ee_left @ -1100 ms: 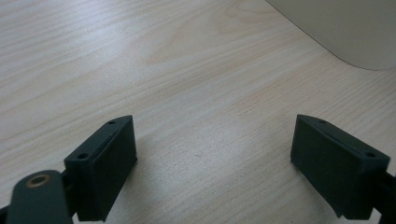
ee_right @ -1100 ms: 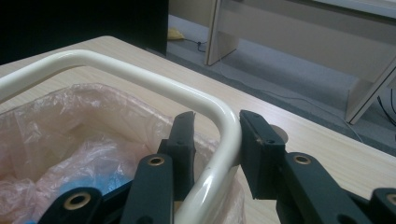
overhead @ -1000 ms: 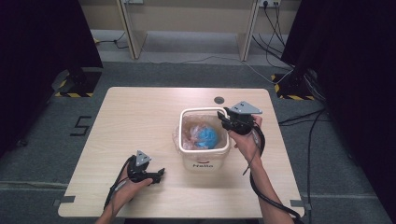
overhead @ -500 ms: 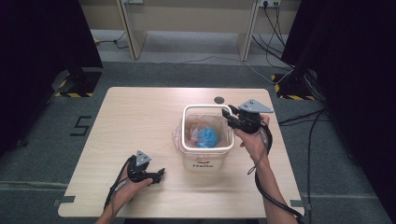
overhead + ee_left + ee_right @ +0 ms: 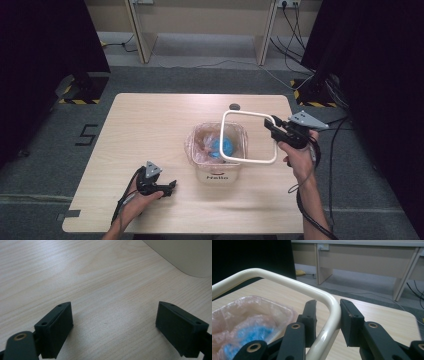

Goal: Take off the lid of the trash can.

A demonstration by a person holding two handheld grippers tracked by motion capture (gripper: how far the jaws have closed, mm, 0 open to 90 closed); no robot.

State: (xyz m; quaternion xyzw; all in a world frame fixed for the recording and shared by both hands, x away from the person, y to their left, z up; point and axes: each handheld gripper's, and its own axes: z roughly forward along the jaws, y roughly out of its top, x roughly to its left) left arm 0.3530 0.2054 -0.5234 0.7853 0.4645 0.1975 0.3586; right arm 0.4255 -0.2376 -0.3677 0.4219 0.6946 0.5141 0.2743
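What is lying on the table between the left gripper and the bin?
Nothing: bare wooden table separates the left gripper from the bin, as the high view and left gripper view show.

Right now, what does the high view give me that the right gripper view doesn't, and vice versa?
High view alone: the left gripper resting open on the table, the whole bin with its printed front, and the full outline of the cream ring frame lifted off the bin's rim and held up to its right.

Right gripper view alone: the close contact, with the right gripper jaws clamped on the ring frame's tube near a corner.

Both: the ring frame, the right gripper holding it, the pink bag liner with something blue inside, and the table.
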